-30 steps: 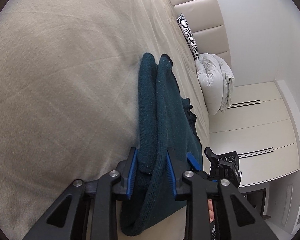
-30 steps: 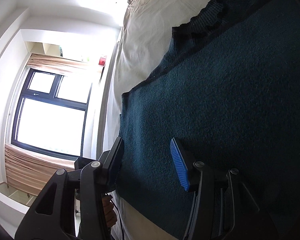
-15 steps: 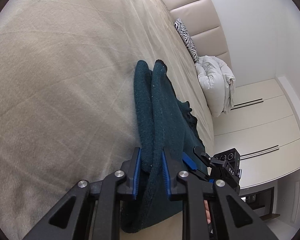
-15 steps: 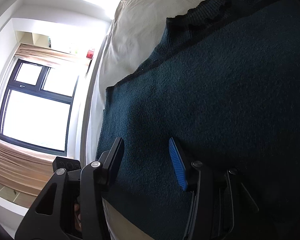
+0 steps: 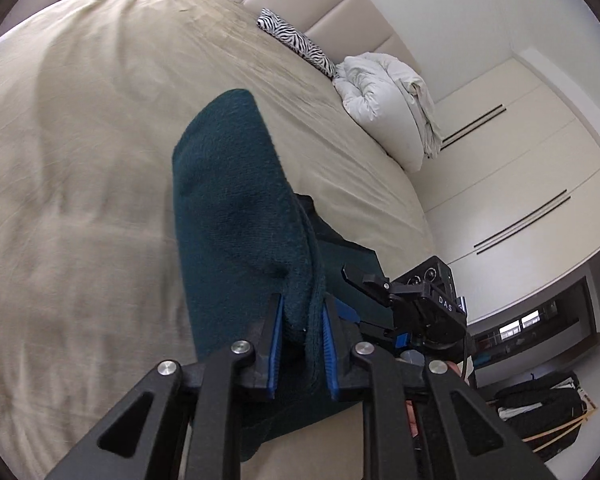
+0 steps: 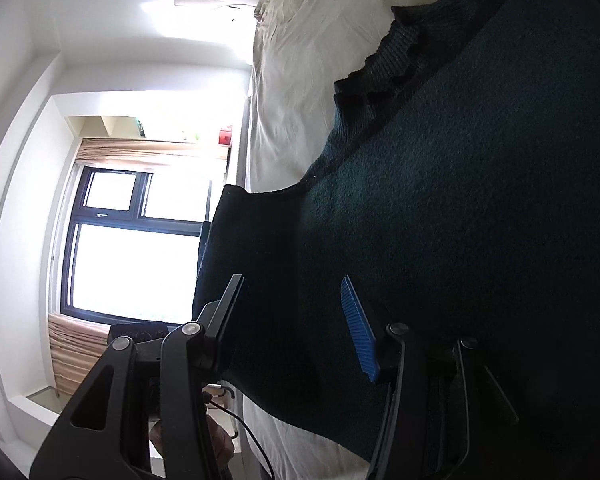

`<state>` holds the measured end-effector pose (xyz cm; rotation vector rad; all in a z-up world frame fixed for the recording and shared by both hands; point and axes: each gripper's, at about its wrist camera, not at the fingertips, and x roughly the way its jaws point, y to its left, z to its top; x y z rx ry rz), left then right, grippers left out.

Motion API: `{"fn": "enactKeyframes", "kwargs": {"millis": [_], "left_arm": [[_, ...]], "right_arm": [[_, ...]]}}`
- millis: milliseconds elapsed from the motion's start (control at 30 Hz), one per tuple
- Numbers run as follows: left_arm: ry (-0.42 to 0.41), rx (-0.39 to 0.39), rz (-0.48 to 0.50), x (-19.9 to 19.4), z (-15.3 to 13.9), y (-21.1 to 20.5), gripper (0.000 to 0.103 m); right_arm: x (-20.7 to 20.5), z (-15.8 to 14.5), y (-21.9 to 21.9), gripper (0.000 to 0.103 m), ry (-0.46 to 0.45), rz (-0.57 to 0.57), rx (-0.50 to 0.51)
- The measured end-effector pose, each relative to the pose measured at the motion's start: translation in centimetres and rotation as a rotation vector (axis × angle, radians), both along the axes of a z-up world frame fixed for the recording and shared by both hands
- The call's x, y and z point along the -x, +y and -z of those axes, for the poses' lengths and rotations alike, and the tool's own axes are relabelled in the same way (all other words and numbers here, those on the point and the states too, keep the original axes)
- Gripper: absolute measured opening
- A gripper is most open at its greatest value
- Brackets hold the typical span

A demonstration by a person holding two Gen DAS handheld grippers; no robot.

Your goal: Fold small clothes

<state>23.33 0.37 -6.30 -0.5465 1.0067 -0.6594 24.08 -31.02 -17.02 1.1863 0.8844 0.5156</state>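
A dark teal knitted sweater [image 5: 236,216] lies on a beige bed [image 5: 80,160]. My left gripper [image 5: 300,320] is shut on a bunched fold of the sweater at its near edge and holds it raised off the bed. The right gripper shows at the right in the left wrist view [image 5: 380,284]. In the right wrist view the sweater [image 6: 460,200] fills the frame, its ribbed collar [image 6: 380,60] towards the top. My right gripper [image 6: 296,312] is open, its jaws wide apart over the sweater's edge, which is lifted at the left.
A zebra-print pillow [image 5: 296,40] and a white bunched duvet [image 5: 392,100] lie at the head of the bed. White wardrobes [image 5: 520,160] stand beyond. A window with curtains [image 6: 132,248] is beside the bed.
My left gripper has closed tighter on the sweater fold and lifted it, tilting upward. The sweater's edge near my right gripper has risen; the right jaws stay open.
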Motion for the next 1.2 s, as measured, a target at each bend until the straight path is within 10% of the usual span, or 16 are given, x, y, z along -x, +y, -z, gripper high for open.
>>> {"fn": "enactKeyframes", "kwargs": {"millis": [300, 767, 967, 1200], "left_arm": [[0.043, -0.030, 0.132, -0.1, 4.2, -13.9, 0.023], [-0.072, 0.105, 0.172, 4.6, 1.6, -8.7, 0.059], [-0.041, 0.082, 0.180, 5.3, 3.7, -8.2, 0.059], [-0.073, 0.039, 0.171, 5.7, 3.6, -7.6, 0.059]], "right_arm": [[2.6, 2.9, -9.1, 0.058, 0.052, 0.076, -0.166], [2.9, 1.9, -8.4, 0.059, 0.056, 0.040, -0.113], [2.5, 1.3, -6.9, 0.058, 0.093, 0.020, 0.003], [2.5, 0.2, -6.2, 0.013, 0.150, 0.001, 0.235]]}}
